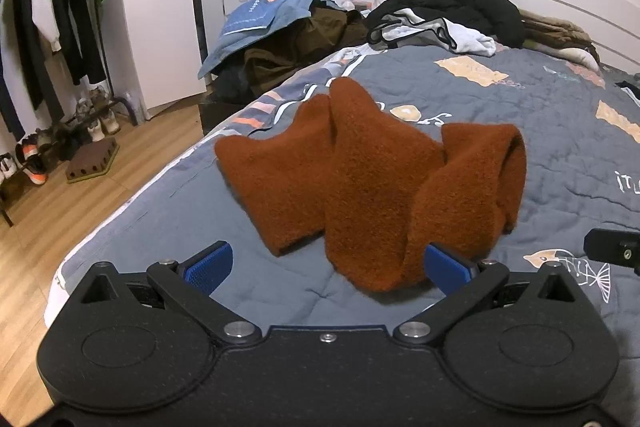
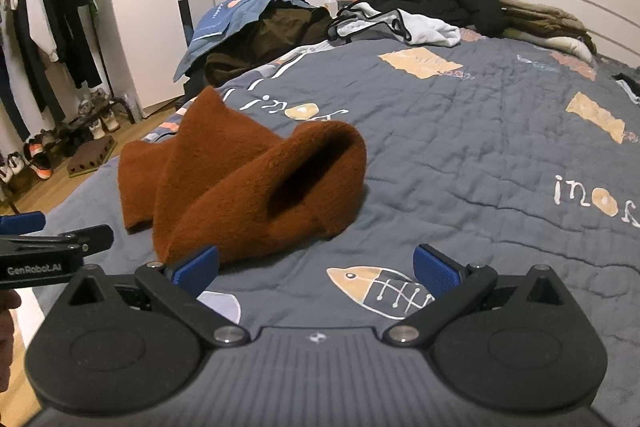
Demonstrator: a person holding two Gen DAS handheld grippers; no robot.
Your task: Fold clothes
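We see the left gripper (image 1: 326,265) and right gripper (image 2: 316,267) both spread wide, pinching nothing — just ahead of them the rust-brown garment (image 1: 360,179) lies crumpled on the grey quilt (image 2: 480,155).

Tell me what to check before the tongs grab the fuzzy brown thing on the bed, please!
1. Left tongs open: ok, the blue pads are spread wide.
2. Right tongs open: ok, also spread wide.
3. Brown garment within reach: ok, its near edge lies between the left tongs' pads.
4. Garment lying flat: not ok, it stands up in crumpled folds, with a loop open toward the right tongs.
5. Free space on the quilt for folding: ok, the grey quilt is bare to the right of the garment.
6. Where the garment's corners or hems are: cannot tell, the folds hide them.
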